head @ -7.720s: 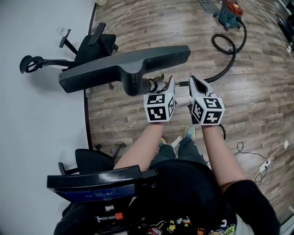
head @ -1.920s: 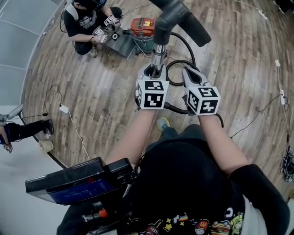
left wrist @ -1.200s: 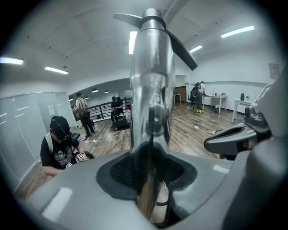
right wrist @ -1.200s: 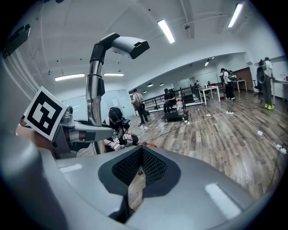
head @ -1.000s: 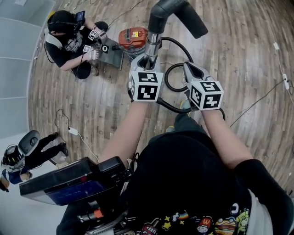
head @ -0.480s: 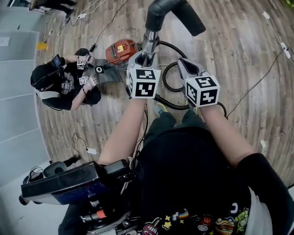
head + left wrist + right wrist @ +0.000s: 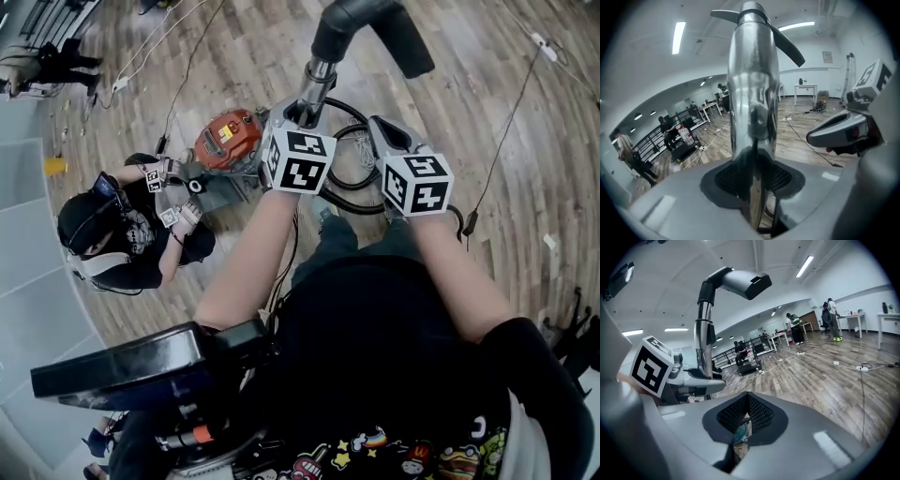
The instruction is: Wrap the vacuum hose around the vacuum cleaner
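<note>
My left gripper [image 7: 300, 111] is shut on the shiny metal wand [image 7: 315, 86], which stands upright in front of me. The dark floor head [image 7: 375, 30] sits at the wand's top. In the left gripper view the wand [image 7: 754, 93] fills the slot between the jaws of the left gripper [image 7: 755, 187]. My right gripper [image 7: 384, 127] is just right of the wand; its jaws meet, with nothing seen between them [image 7: 743, 425]. The black hose [image 7: 349, 206] loops on the floor below both grippers. The orange vacuum cleaner [image 7: 225, 139] stands to the left of them.
A person [image 7: 122, 225] sits on the wooden floor right beside the vacuum cleaner, holding two grippers. Thin cables [image 7: 506, 103] trail over the floor at the right and upper left. A dark device [image 7: 141, 366] hangs at my chest. Desks and people stand far off.
The view has swung: the vacuum cleaner and the seated person have slid left and down in the picture. My left gripper still holds the wand upright, with the right gripper beside it.
</note>
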Action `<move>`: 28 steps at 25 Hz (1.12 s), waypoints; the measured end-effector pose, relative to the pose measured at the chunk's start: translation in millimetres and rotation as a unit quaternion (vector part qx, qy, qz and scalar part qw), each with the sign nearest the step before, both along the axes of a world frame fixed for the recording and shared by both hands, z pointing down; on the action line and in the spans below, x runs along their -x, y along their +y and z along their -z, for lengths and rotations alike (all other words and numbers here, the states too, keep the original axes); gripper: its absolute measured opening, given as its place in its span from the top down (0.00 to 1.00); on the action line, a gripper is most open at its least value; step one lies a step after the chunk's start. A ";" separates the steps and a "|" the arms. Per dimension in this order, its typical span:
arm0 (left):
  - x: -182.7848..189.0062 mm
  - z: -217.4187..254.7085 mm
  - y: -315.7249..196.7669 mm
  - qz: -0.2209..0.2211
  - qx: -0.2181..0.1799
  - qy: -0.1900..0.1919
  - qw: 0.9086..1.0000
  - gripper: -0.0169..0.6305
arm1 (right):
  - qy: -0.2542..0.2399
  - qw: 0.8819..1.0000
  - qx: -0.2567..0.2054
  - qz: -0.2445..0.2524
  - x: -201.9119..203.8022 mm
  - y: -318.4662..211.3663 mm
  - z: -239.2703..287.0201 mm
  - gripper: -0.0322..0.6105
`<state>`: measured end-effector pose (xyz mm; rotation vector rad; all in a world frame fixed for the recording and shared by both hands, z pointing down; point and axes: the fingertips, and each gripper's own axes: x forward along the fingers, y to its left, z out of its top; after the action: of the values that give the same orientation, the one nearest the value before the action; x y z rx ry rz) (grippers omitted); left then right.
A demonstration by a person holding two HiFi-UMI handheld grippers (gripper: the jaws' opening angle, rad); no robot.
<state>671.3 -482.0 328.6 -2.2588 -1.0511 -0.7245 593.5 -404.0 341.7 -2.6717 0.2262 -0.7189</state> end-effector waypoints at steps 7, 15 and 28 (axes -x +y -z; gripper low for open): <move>-34.6 -30.4 -17.1 -0.117 -0.030 0.001 0.993 0.75 | -0.019 0.995 0.020 -0.096 -14.1 -20.0 -7.6 0.91; -69.2 -97.9 -15.3 -0.139 -0.041 -0.032 0.989 0.75 | -0.070 0.992 0.030 -0.104 -26.2 -33.3 -65.4 0.91; -128.6 -365.5 0.4 -0.094 -0.048 -0.030 0.994 0.75 | -0.079 0.994 0.034 -0.062 -86.0 -9.7 -309.2 0.91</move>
<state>799.9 -481.7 694.1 -2.0354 -1.2118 -0.7503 679.5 -413.7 650.9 -2.6479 -0.0049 -0.9081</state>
